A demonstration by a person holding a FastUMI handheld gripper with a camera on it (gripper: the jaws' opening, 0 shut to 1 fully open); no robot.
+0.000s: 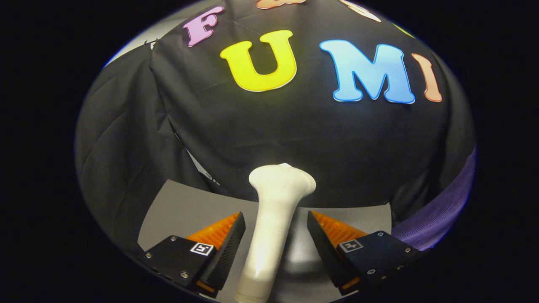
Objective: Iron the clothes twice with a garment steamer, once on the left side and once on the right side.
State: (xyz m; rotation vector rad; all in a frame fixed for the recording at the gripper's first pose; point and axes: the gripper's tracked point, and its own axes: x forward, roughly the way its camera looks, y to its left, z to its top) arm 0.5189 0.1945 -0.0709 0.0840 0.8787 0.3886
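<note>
Steamer (269, 227) stands between the fingers, a pale handle rising to a wider head just beyond the fingertips; the gripper (276, 229) is spread wide, with a clear gap on each side of the handle, so neither finger presses on it and nothing is held; the left finger sits a little nearer the handle than the right one. Beneath the fingers lies a grey desk (181, 210), bare where it shows on either side of the steamer. Off beyond the right finger, at the desk's far side, hangs a band of purple ribbed cloth (438, 210), which I take to be the garment, though too little of it shows to be sure. By my reading the task is at its very start; the steamer is not yet gripped, and neither the left pass nor the right pass shows any sign of being done. Closing on the handle looks like the step in hand.
</note>
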